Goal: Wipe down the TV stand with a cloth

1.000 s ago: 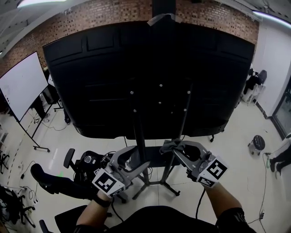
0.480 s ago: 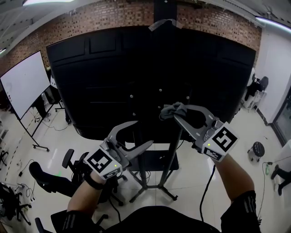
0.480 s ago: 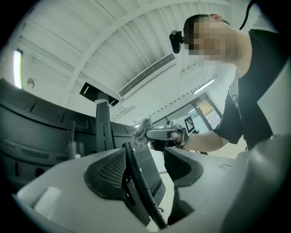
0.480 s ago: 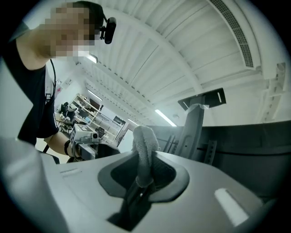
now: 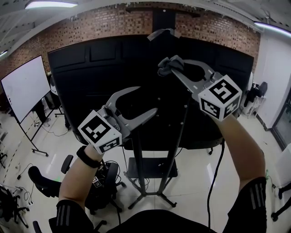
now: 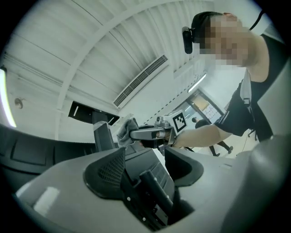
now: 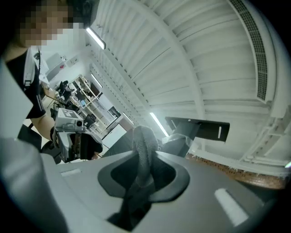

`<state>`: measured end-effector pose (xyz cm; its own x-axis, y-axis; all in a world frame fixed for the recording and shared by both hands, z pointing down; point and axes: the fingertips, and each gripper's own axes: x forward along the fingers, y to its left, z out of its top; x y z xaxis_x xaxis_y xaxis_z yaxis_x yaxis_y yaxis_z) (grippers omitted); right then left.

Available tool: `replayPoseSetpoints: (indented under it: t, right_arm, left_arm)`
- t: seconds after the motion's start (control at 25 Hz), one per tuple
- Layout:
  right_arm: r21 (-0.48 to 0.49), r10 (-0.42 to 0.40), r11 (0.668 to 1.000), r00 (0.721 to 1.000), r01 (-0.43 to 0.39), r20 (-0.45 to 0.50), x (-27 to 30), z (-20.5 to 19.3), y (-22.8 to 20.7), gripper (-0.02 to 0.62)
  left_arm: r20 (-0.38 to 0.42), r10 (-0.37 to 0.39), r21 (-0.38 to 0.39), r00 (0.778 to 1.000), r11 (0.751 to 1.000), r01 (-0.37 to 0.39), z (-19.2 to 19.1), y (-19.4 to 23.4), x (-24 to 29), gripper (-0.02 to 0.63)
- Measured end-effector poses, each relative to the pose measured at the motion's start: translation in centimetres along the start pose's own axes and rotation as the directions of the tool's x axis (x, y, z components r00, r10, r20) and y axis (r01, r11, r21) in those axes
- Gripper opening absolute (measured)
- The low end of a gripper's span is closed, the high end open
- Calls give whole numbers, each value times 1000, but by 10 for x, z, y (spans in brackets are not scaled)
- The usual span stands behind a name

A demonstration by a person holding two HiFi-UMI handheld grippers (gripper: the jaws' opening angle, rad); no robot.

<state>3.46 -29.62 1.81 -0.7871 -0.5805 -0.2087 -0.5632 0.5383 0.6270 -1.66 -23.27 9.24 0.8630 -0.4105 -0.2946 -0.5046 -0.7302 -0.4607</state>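
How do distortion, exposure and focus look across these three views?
Head view: heavy fisheye bows the walls, the TV back is nearly black, and the ceiling light is blown out. Left gripper view: dark round vignette, bright ceiling. Right gripper view: same vignette, and the close-up cloth is slightly soft.

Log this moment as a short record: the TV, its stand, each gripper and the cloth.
TV: large, black, its back towards the person
TV stand: dark posts on a floor base, lower than both grippers
left gripper: open, empty, in front of the TV's back
right gripper: shut on the cloth, high near the TV's upper edge
cloth: grey, bunched; contact with the TV cannot be told
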Motion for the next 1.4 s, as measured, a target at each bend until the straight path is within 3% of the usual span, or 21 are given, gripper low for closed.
replayPoseSetpoints:
  t: [0.2, 0.4, 0.64, 1.4]
  right_arm:
    - [-94, -66, 994, 997, 62, -41, 36, 22, -49, 66]
    - [-129, -132, 984, 990, 125, -46, 65, 57, -91, 66]
    - [-196, -199, 964, 977, 181, -75, 91, 82, -121, 66]
    - [-278, -228, 945, 956, 172, -183, 80, 29, -89, 61]
  left_arm:
    - [-2, 14, 60, 1000, 998, -14, 22, 28, 20, 299]
    - [-15, 42, 118, 999, 992, -40, 32, 52, 28, 300]
    - [-31, 50, 139, 998, 989, -45, 36, 63, 35, 311]
    - [-43, 24, 84, 999, 996, -21, 1, 32, 20, 313]
